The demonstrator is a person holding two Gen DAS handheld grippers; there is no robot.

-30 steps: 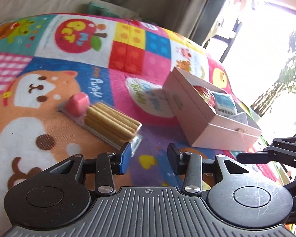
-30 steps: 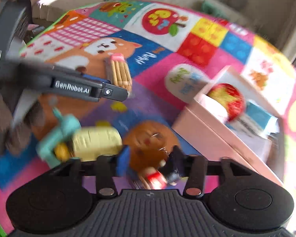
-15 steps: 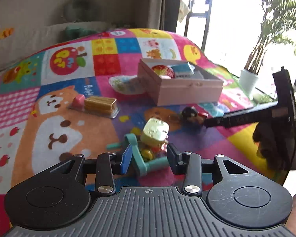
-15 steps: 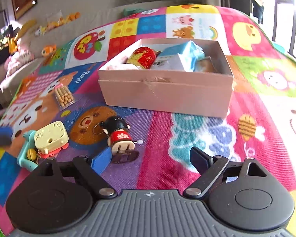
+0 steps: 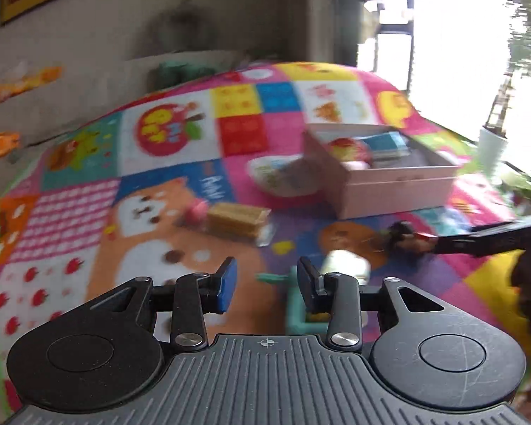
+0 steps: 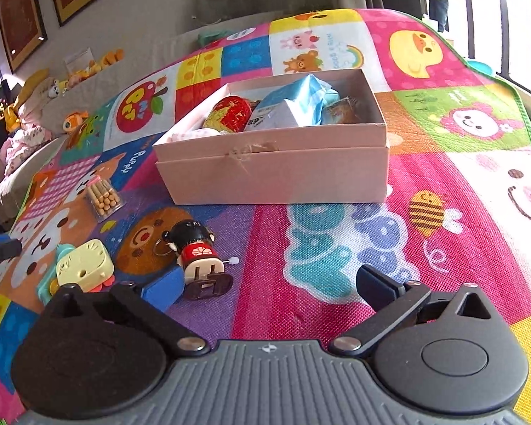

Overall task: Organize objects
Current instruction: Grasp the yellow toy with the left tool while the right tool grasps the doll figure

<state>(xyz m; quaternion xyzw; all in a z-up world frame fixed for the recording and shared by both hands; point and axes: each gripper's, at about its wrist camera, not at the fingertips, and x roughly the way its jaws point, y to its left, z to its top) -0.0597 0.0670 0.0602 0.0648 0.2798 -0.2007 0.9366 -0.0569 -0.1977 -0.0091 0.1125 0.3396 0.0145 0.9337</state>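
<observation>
The right gripper (image 6: 265, 290) is spread wide open with nothing in it. Low and left in the right wrist view, the little doll (image 6: 197, 254) with black hair and a red top lies on the play mat (image 6: 442, 184), right beside the blue pad of the left finger (image 6: 161, 292). It is not between the two fingers. The yellow toy (image 6: 83, 265) sits farther left on its teal base. Above it lies the pack of biscuit sticks (image 6: 103, 196).

In the middle of that view stands the pink box (image 6: 276, 173), with a red ball (image 6: 230, 113) and a blue packet (image 6: 293, 104) inside.

The left gripper (image 5: 263, 285) is partly open and holds nothing. Its view is blurry. The yellow toy (image 5: 343, 265) peeks out just behind its right finger.
</observation>
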